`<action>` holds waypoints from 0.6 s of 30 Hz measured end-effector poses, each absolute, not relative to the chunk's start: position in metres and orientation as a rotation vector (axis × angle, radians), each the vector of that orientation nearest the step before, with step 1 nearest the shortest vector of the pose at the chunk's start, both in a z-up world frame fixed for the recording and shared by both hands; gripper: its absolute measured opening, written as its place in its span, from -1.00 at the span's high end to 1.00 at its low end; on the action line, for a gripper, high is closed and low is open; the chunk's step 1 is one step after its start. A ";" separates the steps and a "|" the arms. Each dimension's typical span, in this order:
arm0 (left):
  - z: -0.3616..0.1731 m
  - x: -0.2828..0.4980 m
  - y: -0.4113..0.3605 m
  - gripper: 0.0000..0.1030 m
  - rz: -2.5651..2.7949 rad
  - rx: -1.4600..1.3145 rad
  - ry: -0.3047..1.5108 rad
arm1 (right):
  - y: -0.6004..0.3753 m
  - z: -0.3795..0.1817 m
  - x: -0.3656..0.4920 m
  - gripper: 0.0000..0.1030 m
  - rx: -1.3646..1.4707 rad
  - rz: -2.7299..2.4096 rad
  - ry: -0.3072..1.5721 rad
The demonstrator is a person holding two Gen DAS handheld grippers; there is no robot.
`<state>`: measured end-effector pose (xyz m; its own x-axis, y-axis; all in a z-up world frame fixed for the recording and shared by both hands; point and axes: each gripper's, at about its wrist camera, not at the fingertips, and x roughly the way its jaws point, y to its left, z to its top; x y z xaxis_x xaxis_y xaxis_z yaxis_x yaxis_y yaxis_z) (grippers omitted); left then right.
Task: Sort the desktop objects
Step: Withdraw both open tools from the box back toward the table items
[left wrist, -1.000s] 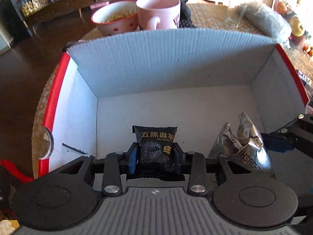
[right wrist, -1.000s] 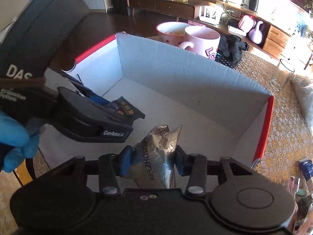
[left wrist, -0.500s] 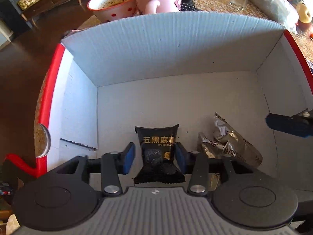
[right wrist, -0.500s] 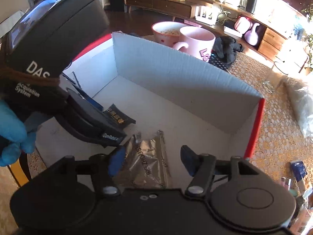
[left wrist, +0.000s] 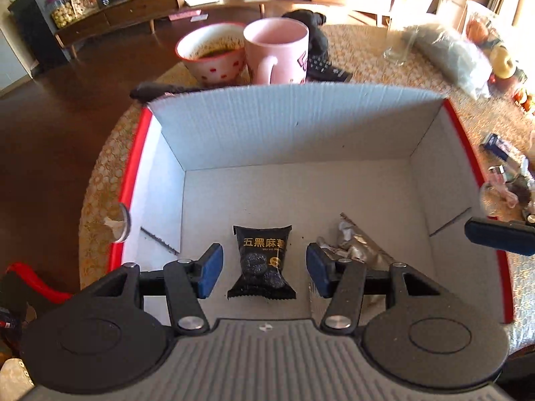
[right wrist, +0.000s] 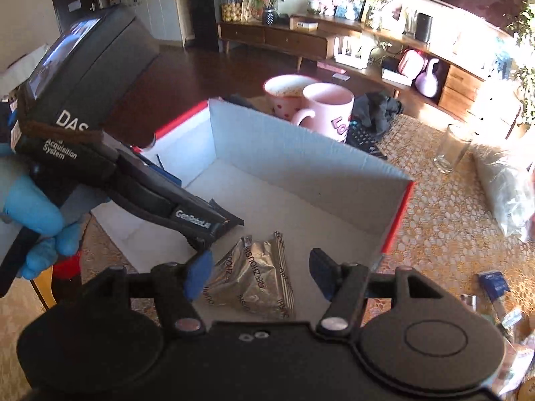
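A white cardboard box with red edges [left wrist: 294,123] lies open on the table. On its floor rests a black snack packet [left wrist: 262,260] with gold lettering. My left gripper [left wrist: 264,272] hovers above it, jaws opening, pads clear of the packet on both sides. Beside it to the right lies a crumpled silver packet [left wrist: 361,250]. In the right wrist view that silver packet [right wrist: 257,277] sits below my right gripper [right wrist: 260,274], which is open and apart from it. A hand in a blue glove [right wrist: 30,207] holds the left gripper.
Behind the box stand a pink mug [left wrist: 277,50] and a dotted bowl [left wrist: 214,53], with a dark cloth next to them. A glass [left wrist: 396,46] and a clear bag [left wrist: 451,53] are at the far right. Small items [left wrist: 501,163] lie right of the box.
Both grippers opened and let go of their packets, which now lie on the box floor. Both grippers have since risen and pulled back from the box.
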<state>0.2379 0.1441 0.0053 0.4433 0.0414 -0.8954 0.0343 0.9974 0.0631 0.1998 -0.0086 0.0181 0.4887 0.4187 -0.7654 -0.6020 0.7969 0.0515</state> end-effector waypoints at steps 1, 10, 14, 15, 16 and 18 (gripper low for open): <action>0.006 0.241 0.145 -0.04 0.004 0.076 1.100 | -0.011 0.022 0.197 -0.24 -0.228 0.627 0.850; 0.044 0.211 0.126 -0.04 -0.014 0.064 0.994 | -0.043 0.058 0.163 -0.24 -0.186 0.619 0.764; 0.057 0.193 0.110 -0.04 -0.037 0.065 0.958 | -0.063 0.071 0.146 -0.24 -0.170 0.602 0.727; 0.060 0.189 0.106 -0.04 -0.050 0.062 0.949 | -0.068 0.074 0.142 -0.24 -0.166 0.597 0.719; 0.063 0.185 0.101 -0.04 -0.061 0.062 0.939 | -0.074 0.076 0.138 -0.24 -0.162 0.591 0.712; 0.069 0.177 0.091 -0.04 -0.079 0.064 0.920 | -0.086 0.080 0.129 -0.24 -0.155 0.578 0.699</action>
<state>0.1765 0.0908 0.0688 0.6032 -0.0405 -0.7965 0.0956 0.9952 0.0218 0.1290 -0.0865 0.0800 0.6169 0.4494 -0.6461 -0.5504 0.8331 0.0539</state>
